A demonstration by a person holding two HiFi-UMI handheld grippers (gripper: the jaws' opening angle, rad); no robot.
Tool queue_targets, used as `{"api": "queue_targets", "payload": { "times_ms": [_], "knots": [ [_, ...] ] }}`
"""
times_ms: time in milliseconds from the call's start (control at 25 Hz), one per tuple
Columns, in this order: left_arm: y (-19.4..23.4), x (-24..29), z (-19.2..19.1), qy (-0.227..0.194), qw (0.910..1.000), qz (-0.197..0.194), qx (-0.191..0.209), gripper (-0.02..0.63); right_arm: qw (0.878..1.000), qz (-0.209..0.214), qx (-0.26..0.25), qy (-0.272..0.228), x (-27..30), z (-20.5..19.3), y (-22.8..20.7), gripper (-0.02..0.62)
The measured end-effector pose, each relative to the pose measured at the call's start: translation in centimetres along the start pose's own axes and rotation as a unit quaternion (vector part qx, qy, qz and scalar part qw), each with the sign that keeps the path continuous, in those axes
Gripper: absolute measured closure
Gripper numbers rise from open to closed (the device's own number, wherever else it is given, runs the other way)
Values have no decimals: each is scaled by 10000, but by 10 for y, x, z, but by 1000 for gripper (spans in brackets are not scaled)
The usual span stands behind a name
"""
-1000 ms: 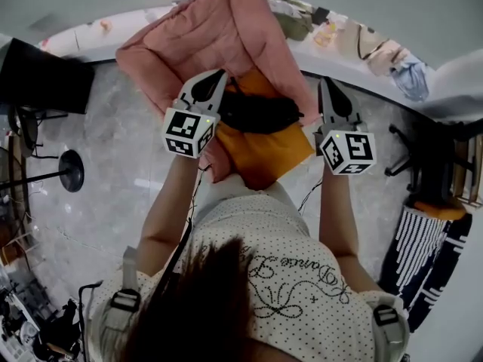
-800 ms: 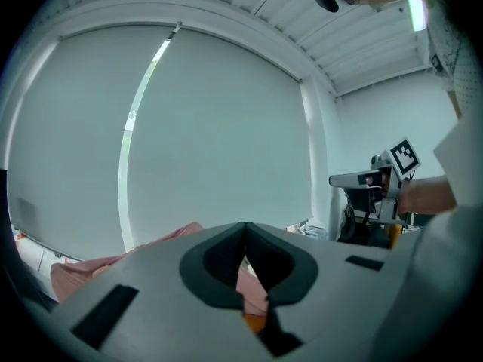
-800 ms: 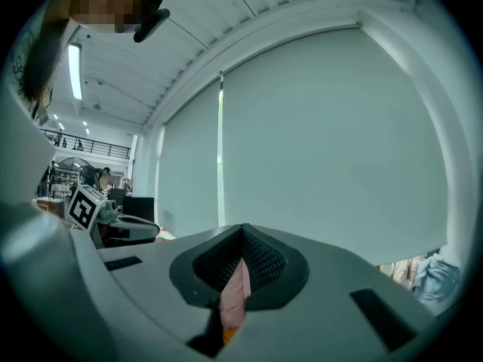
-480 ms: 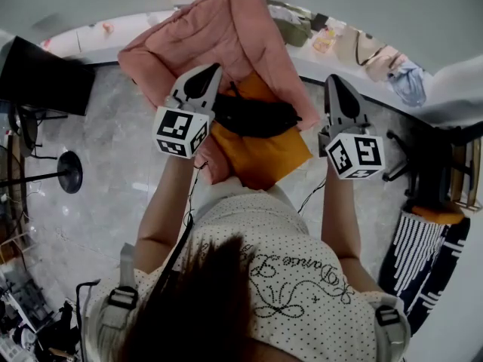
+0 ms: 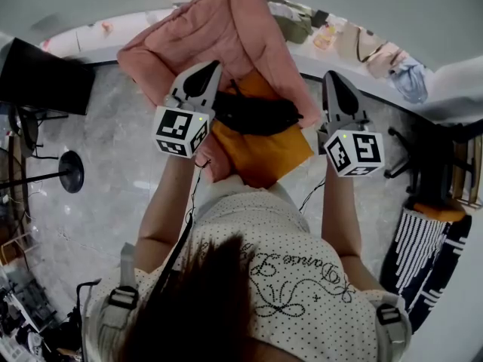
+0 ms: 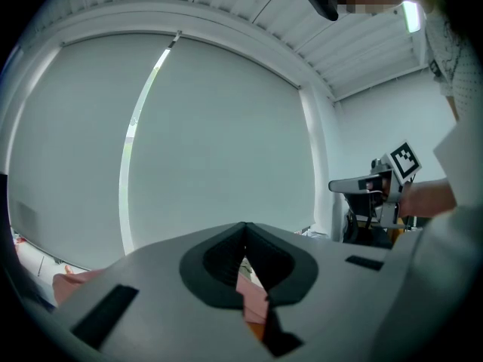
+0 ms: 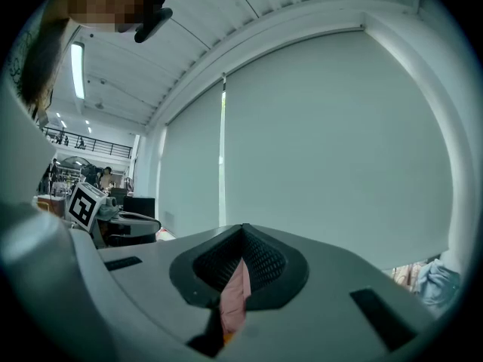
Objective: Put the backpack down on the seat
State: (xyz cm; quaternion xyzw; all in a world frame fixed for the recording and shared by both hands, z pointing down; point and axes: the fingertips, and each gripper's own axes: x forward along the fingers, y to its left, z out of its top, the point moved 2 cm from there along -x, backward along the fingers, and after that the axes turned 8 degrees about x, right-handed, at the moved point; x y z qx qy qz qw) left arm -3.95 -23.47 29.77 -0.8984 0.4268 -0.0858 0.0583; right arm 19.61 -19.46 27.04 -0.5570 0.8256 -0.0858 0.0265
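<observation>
On the pink seat (image 5: 215, 29) lies an orange backpack (image 5: 264, 153) (contents hidden); left gripper (image 5: 207, 68), right gripper (image 5: 332, 78): jaws together.

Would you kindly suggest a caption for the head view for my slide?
An orange backpack lies on the pink seat, flanked by the left tool and the right tool, both shut.

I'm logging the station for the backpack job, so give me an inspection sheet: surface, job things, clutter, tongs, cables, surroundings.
Surface: pink padded seat over a grey floor.
Job's things: orange backpack lies on the seat, with black straps on top.
Clutter: clothes piled on the ledge behind.
Grippers: left tongs and right tongs are shut and hold nothing.
Cables: black cable runs down beside the left arm.
Surroundings: black stand base at left, striped fabric at right.
</observation>
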Motion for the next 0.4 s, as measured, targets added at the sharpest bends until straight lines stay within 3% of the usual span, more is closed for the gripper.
{"api": "queue_targets", "payload": {
  "times_ms": [400],
  "knots": [
    [4,0,-2,27,10000,4,-31,603,10000,-33,2,-5,2,2,0,584]
  ]
}}
